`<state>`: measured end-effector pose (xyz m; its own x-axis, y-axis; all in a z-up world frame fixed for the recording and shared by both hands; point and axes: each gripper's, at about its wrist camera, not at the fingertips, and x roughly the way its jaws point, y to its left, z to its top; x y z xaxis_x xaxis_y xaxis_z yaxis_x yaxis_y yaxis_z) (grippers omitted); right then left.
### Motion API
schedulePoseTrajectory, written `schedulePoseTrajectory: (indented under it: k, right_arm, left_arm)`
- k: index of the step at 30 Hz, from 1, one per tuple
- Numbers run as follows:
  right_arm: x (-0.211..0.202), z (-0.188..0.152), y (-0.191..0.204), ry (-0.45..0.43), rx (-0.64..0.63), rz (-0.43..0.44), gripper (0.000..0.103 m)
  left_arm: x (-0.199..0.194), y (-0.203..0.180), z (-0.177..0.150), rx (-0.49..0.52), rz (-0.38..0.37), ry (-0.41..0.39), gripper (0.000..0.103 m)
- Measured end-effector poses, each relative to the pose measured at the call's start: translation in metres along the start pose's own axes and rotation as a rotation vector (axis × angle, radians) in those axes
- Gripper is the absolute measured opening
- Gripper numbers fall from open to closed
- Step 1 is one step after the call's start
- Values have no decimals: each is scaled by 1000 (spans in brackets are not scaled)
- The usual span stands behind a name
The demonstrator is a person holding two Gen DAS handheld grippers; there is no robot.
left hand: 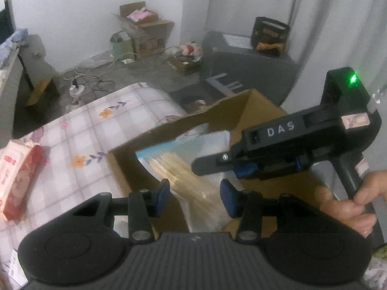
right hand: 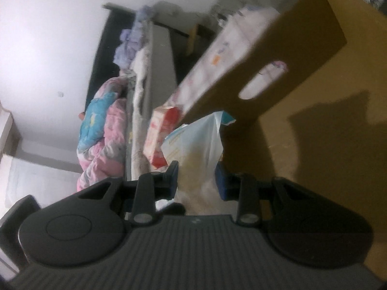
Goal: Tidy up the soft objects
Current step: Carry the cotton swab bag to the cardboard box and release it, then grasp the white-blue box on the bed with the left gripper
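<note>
You are lowering a soft, crinkly plastic bag (right hand: 193, 149) into the cardboard box (left hand: 217, 111), your right gripper (right hand: 197, 178) pinching its slippery film; grip gathered folds. Your left gripper (left hand: 194, 195) is hanging released above it.

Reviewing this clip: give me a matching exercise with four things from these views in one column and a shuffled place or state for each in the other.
Things:
1. plastic bag
2. red and white pack
3. cardboard box
4. left hand-held gripper

Places or states:
A. lying on the floral checked cloth
B. empty, jaws apart above the box
C. between the right hand-held gripper's fingers
D. open-topped, with an oval handle hole

Pairs: 1-C, 2-A, 3-D, 4-B
</note>
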<state>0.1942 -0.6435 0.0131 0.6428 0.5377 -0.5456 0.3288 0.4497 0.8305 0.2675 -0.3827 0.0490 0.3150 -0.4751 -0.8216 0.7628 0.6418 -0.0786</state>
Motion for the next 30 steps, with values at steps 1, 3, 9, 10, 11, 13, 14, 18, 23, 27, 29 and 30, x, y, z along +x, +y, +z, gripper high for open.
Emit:
schedulePoseTrajectory:
  k: [1,3,9,10,11,13,14,18,23,27,29,30]
  right_arm:
    - [7,2,-4,9,9,-5,30]
    - [21,8,-13,26,27,-14,30]
    - [63,19,-32,81,60,-41,31]
    - [70,21,-34,87,64,-47,31]
    - [76,21,-36,93,66,-54,31]
    - [86,23,-40,107,71,-60,32]
    - [91,23,-41,114,72,-63,32]
    - [106,19,-50,131,79,-88,35]
    - [111,18,-52,118,91,-89,47]
    - [99,20,-46,69,71,-117,70]
    - [87,20,-39,37,61,-104,73]
    - [82,18,-34,21,55,-99,74]
  left_arm:
    - [4,3,2,-3,6,6,47]
    - [10,10,5,-12,15,15,47]
    - [11,27,9,-29,62,3,49]
    - [11,30,9,-33,67,1,51]
    - [10,32,9,-37,72,0,52]
    - [10,36,9,-42,85,-1,53]
    - [10,37,9,-45,88,1,54]
    - [13,43,9,-67,94,9,56]
    - [7,48,5,-94,91,-1,61]
    - [-8,49,2,-114,93,-15,66]
    - [-20,50,-1,-126,97,-28,68]
    - [-27,50,-3,-132,98,-34,69]
